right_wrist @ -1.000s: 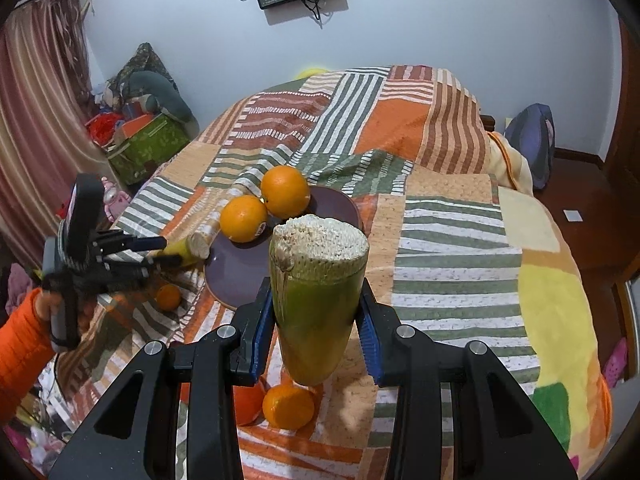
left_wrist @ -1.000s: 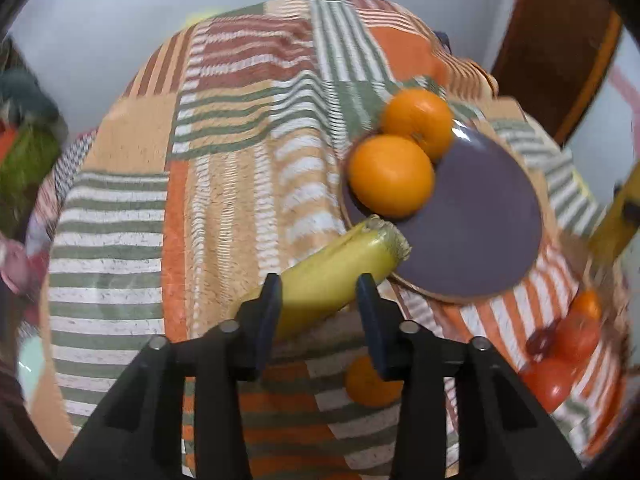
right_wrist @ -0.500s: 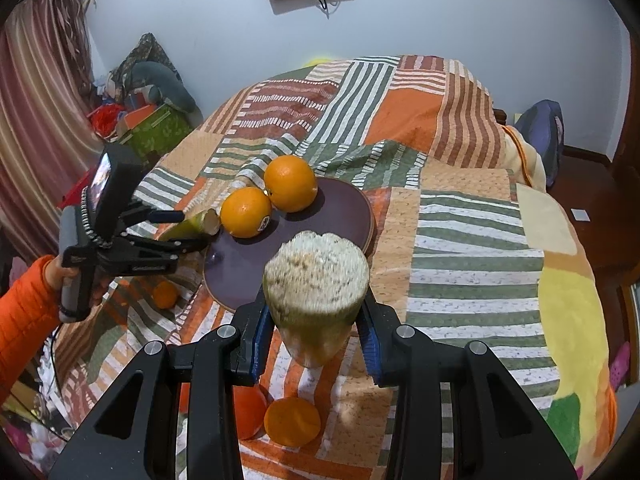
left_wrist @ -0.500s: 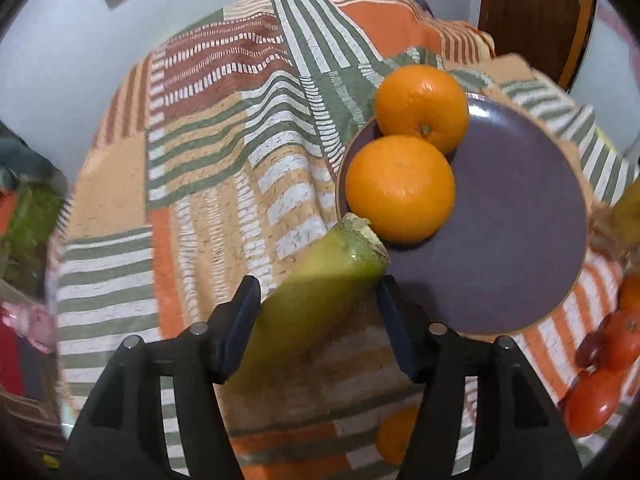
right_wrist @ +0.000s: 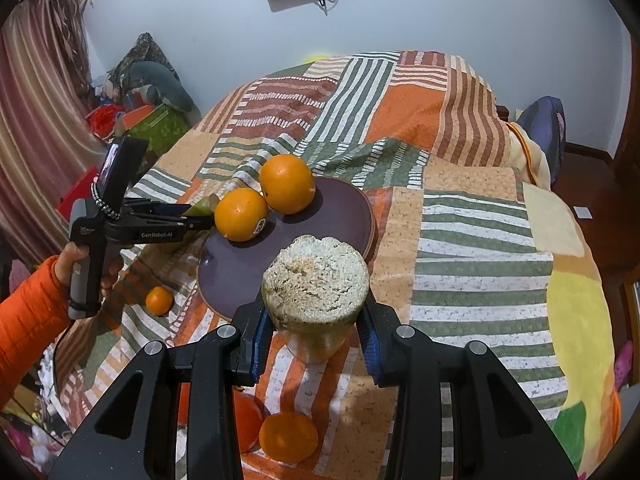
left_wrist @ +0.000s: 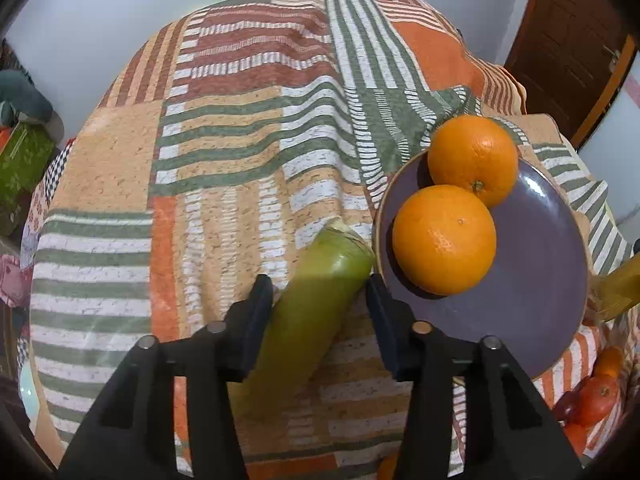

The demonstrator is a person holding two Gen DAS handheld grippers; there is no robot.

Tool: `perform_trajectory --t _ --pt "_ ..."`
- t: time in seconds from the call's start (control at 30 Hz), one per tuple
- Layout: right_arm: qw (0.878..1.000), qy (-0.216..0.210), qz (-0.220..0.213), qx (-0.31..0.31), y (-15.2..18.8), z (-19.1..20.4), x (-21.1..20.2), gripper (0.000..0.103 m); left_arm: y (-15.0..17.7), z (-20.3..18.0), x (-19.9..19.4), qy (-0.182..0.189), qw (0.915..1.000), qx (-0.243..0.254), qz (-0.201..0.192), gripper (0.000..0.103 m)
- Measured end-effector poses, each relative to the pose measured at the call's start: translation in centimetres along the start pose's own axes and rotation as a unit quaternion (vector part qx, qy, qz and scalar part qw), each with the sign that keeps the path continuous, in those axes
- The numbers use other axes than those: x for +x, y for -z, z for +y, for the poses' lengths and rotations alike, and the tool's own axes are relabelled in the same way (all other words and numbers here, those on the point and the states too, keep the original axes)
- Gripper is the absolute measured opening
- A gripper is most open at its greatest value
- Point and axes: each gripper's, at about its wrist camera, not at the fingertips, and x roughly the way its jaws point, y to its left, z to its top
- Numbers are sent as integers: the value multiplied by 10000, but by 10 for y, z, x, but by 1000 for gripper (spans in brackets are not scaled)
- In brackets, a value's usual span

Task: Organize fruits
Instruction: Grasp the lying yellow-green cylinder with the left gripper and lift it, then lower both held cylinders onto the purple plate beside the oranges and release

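Two oranges (left_wrist: 444, 240) (left_wrist: 473, 159) sit on the left part of a purple plate (left_wrist: 532, 276) on the patchwork bedspread. My left gripper (left_wrist: 318, 300) is shut on a green sugarcane piece (left_wrist: 316, 308), its cut end just left of the plate rim. My right gripper (right_wrist: 314, 334) is shut on a second sugarcane piece (right_wrist: 316, 280), its pale cut end facing the camera, above the plate's near edge (right_wrist: 224, 300). The left gripper (right_wrist: 192, 220) shows in the right wrist view beside the near orange (right_wrist: 240, 215).
Small mandarins (right_wrist: 159, 300) (right_wrist: 288, 436) and red tomatoes (left_wrist: 600, 396) lie on the bedspread near the plate. A backpack (right_wrist: 540, 136) leans at the bed's far right. Boxes and clutter (right_wrist: 156, 120) stand on the floor at left.
The left gripper has swung its sugarcane piece leftward, its tip now off the plate beside the rim. The right gripper has tilted its piece forward and moved it closer to the plate.
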Motion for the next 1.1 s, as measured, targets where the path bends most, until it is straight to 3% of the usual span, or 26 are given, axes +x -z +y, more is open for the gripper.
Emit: perform_trajectory --t 0.2,0.47,0.63,0.9,1.1 --pt "9999 5 -29 -101 -5 4 2 35 16 21 -1 330 9977 -413 426 37" --pt "10000 13 -17 -72 -10 5 7 35 24 11 16 108 9993 -83 356 37" --pt "9999 3 -46 -95 -13 6 3 35 27 8 5 133 9997 -66 200 35" --pt "9995 -59 -161 -250 -23 14 -5 35 33 -19 -66 314 9983 81 -481 35" --pt "9992 -253 -119 -288 -29 20 2 35 26 -45 -96 521 9950 264 -806 34"
